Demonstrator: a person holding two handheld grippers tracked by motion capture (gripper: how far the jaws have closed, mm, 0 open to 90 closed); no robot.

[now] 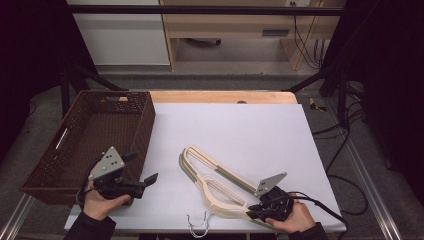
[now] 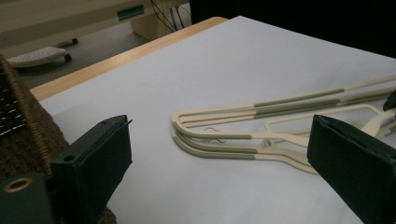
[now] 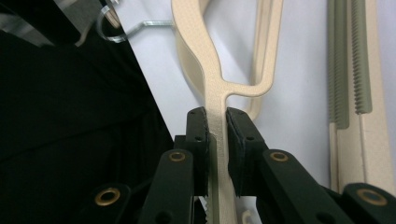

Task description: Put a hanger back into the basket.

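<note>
Clamped between the pads of my right gripper point(image 3: 216, 128) is the thin cream arm of the top hanger point(image 3: 212, 79), pinched just below the spot where it forks into a loop. That hanger belongs to a small stack of hangers point(image 1: 212, 177) lying flat on the white sheet point(image 1: 250, 130) at the near right of the table, their wire hooks point(image 1: 199, 225) poking over the near edge. My left gripper point(image 1: 145, 182) hangs beside the basket point(image 1: 97, 137), jaws wide apart with nothing between them, pointed toward the curved shoulders of the stack.

I judge the step to be the pickup: grip made, hanger not yet raised. Next I would lift it clear of the ones beneath without dragging them along, then carry it left toward the basket, perhaps steadying the far end with my free jaws.

Each hanger is smooth matte plastic, slender and flat, with grey-green ribbed strips point(image 2: 219, 151) along the shoulders that look grippy. Dark brown weave forms the deep, rectangular basket with a slot handle in its side.
</note>
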